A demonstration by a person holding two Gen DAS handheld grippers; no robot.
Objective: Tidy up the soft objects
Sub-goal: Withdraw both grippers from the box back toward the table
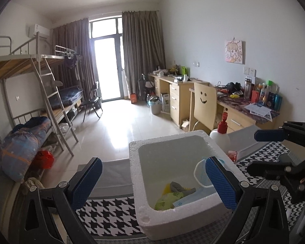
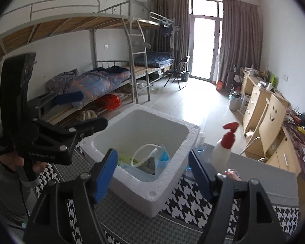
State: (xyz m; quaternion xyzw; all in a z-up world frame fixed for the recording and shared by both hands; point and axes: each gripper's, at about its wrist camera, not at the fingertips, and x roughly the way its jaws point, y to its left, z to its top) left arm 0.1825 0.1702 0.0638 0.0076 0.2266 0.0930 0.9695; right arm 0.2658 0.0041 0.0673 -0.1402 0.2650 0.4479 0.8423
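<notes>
- A table with a black-and-white checked cloth [image 1: 107, 213] fills the bottom of both views. Behind it is a room with bunk beds [image 2: 103, 40], wooden desks [image 1: 179, 93] and a bright glass door [image 2: 203, 46].
- A white foam box [image 1: 144, 209] sits on the cloth, in the lower middle of both views.
- Soft things lie inside the box: a blue face mask [image 2: 162, 158], a yellow-green packet [image 1: 166, 201] and a small gray cloth [image 1: 179, 187].
- A white spray bottle with a red top [image 2: 225, 142] stands just right of the box.
- The left gripper [image 1: 152, 183] hangs over the box. Its blue fingers [image 1: 85, 183] are spread wide. One is left of the box, the other is over its right side. It holds nothing.
- The right gripper [image 2: 152, 174] also has its fingers spread wide and empty, above the near edge of the box.
- In the right wrist view a hand [image 2: 16, 160] at the left edge grips the left gripper's handle, tilted toward the box.
</notes>
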